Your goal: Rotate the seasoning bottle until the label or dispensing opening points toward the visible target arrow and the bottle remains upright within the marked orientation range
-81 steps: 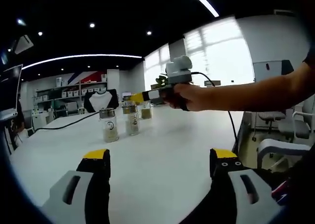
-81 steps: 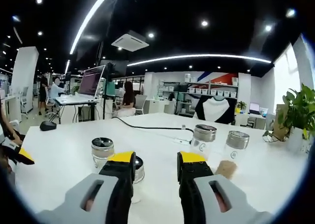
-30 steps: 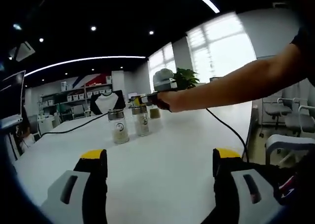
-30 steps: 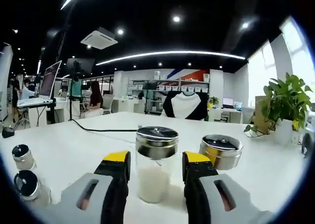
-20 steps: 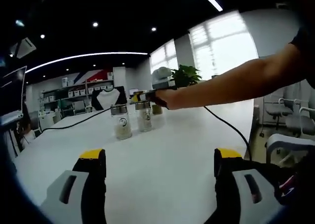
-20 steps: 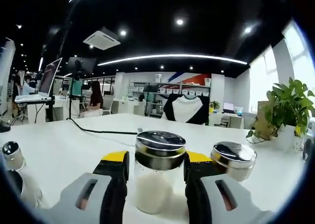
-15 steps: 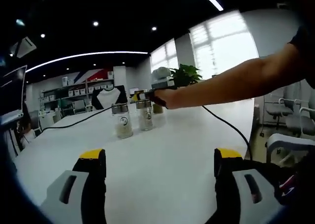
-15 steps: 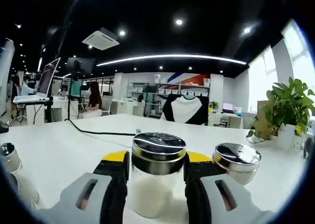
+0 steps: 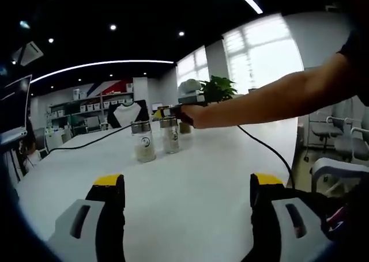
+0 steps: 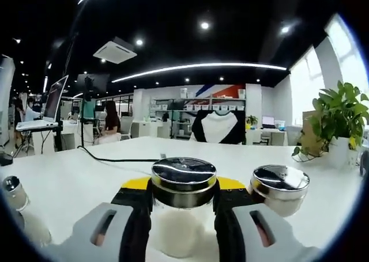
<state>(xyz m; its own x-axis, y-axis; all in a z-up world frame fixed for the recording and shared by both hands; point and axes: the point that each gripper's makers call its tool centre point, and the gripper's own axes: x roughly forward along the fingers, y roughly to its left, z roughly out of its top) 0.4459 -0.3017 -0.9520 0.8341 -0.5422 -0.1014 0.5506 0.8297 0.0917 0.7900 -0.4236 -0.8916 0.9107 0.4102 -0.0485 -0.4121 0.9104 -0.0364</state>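
A glass seasoning bottle (image 10: 182, 224) with white powder and a shiny metal lid stands upright on the white table (image 10: 86, 175). My right gripper (image 10: 183, 185) is open, with a yellow-tipped jaw on each side of the lid and almost no gap showing. In the left gripper view the right gripper (image 9: 165, 109), held in a person's hand, reaches a pair of bottles (image 9: 143, 141); which of the pair it flanks I cannot tell from there. My left gripper (image 9: 187, 182) stands wide open low over the near table, well short of the bottles, with nothing between its fingers.
A second metal-lidded bottle (image 10: 278, 186) stands just right of the flanked one, and a small bottle (image 10: 14, 193) is at the far left. A black cable (image 10: 115, 157) crosses the table. A potted plant (image 10: 337, 126) stands at the right. Office chairs (image 9: 334, 158) are beyond the table's right edge.
My right gripper has moved forward, so the bottle that stood ahead of its tips is now between the jaws; their spread looks unchanged. The left gripper has barely moved.
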